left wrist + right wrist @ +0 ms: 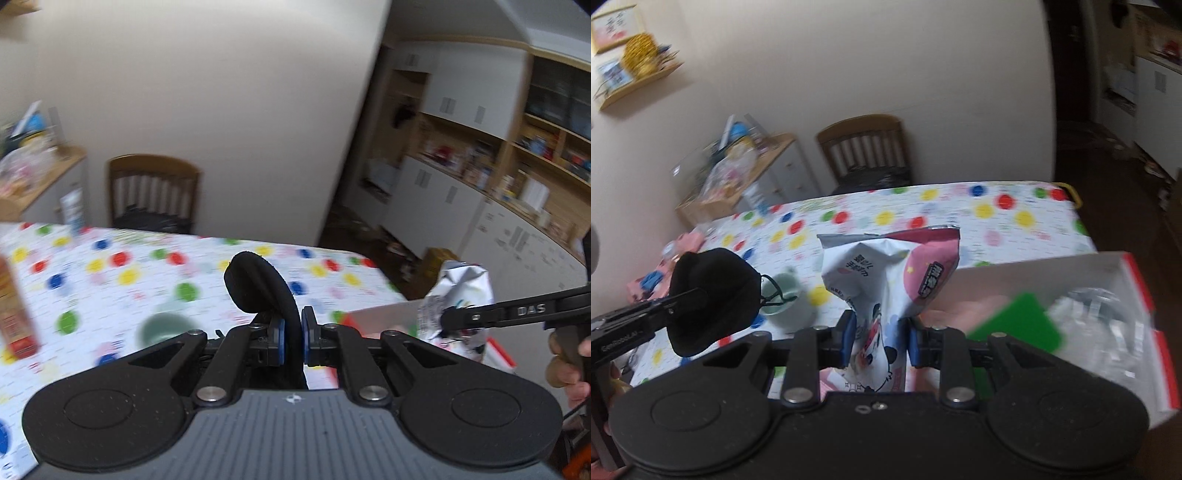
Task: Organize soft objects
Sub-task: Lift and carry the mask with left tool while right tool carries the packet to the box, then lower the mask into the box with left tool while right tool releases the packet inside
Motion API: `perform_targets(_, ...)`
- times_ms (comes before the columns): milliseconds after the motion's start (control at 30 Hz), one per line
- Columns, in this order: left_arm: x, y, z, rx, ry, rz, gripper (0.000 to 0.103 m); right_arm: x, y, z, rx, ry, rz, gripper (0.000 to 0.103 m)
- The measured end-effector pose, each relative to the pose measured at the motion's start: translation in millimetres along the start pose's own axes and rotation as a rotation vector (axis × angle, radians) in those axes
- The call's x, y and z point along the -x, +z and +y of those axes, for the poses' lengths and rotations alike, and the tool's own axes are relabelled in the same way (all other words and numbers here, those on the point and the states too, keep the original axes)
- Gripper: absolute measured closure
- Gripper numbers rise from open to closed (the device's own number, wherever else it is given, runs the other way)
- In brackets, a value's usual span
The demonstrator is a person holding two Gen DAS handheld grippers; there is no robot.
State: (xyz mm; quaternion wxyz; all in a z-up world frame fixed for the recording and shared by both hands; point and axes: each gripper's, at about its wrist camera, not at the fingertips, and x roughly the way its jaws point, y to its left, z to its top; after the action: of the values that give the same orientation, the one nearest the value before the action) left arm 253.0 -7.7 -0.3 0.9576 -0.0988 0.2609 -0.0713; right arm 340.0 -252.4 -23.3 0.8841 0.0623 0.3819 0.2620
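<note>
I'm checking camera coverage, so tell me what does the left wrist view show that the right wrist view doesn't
Only the left wrist view shows the long wall of shelves and an orange carton at the table's left edge. Only the right wrist view shows the open white box with its green card, plus the wall shelf. Both show the black mask, the wipes pack, the green cup and the chair.
</note>
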Motion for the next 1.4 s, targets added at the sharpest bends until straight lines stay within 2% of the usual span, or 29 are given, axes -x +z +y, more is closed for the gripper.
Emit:
perform_targets(367, -60.8, 7.9, -110.5, -0.159, -0.173, 0.051, 0.094, 27.4, -18.0, -90.3, -0.115, -0.120, -0.017, 0.076)
perform_targets(700, -113.5, -0.1, -166.5, -0.218, -0.276, 0.142, 0.094, 24.3, -32.8, -153.8, -0.191, -0.201, 0.025, 0.076)
perform_targets(833, -130.6, -3.2, -178.6, -0.234, -0.301, 0.163, 0.094, 19.3, -36.5, -171.8, -0.217, -0.214, 0.052, 0.076)
perform_targets(967, -147.1, -7.1, -180.1, -0.196, -0.310, 0.207, 0.094, 9.7, -38.3, -182.5, -0.226, -0.216, 0.077, 0.076)
perform_targets(1400, -187.3, -25.0, -170.2, -0.152, -0.302, 0.340, 0.094, -25.7, -34.6, -181.4, -0.174, -0.200, 0.121, 0.076)
